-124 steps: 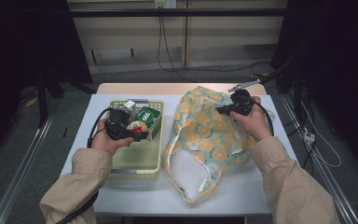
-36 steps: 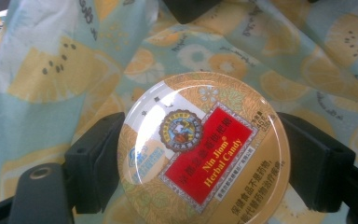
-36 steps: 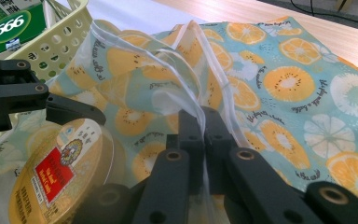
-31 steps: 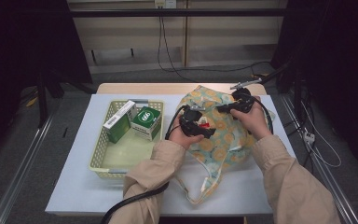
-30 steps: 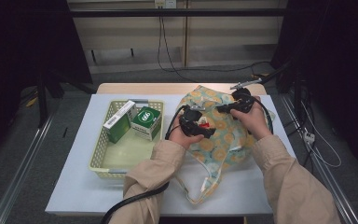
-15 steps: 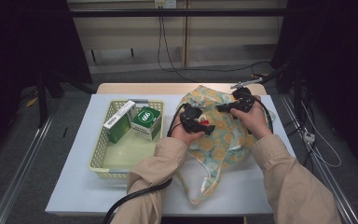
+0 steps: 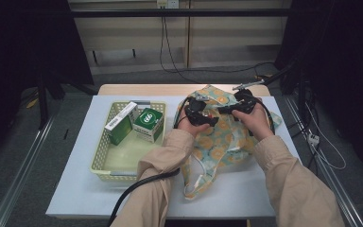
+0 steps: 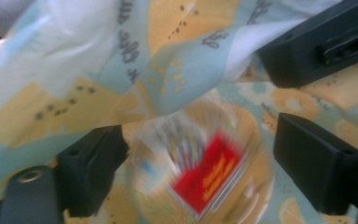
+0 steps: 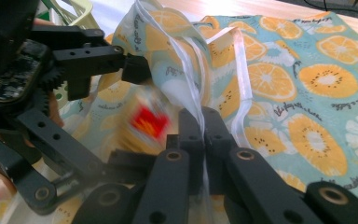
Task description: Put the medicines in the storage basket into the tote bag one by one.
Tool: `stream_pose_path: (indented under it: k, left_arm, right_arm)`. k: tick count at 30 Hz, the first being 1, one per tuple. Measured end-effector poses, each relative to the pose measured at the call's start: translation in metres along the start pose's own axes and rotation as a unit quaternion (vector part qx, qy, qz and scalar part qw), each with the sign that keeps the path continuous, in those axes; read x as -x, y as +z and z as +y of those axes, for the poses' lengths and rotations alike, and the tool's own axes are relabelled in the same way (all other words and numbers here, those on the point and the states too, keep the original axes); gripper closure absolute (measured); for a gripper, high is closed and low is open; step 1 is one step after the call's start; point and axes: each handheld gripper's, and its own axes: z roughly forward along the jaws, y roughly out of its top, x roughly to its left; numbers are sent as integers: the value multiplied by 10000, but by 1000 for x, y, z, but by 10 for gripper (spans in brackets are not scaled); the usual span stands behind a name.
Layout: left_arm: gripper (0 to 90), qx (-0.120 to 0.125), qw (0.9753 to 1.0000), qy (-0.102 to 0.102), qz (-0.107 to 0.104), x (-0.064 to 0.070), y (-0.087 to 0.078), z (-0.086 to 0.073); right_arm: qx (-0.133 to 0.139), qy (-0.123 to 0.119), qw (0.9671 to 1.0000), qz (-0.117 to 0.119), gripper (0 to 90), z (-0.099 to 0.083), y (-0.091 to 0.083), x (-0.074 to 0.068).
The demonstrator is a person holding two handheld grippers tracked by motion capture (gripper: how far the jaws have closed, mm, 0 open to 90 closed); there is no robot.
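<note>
We see a blurred red-labelled packet (image 8: 205, 175) lying between our left claw's (image 8: 198, 172) wide-spread jaws, at the mouth of the orange-print bag (image 7: 227, 137). Our right claw (image 9: 201, 135) is clamped on the bag's rim just beside it, lifting the mouth. We judge the packing step underway; next, draw the left claw clear.

On the table (image 7: 264, 189) the basket (image 7: 105, 161), with two boxes (image 7: 149, 124) at its far end, sits left of the bag (image 7: 227, 142), where both grippers meet.
</note>
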Motion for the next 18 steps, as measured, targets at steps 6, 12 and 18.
stream_pose_path:
  k: [6,12,18]
  left_arm:
    - [143,-10,10000,38,-89,6,-18,2]
    - [130,-104,9996,49,-246,12,-46,6]
    - [115,-181,9991,213,-321,17,-76,5]
  right_arm:
    - [5,28,10000,-15,892,-1,-2,0]
    - [-9,-67,9999,-103,892,0,-8,-7]
    - [-22,-125,9998,-147,891,-3,-8,-14]
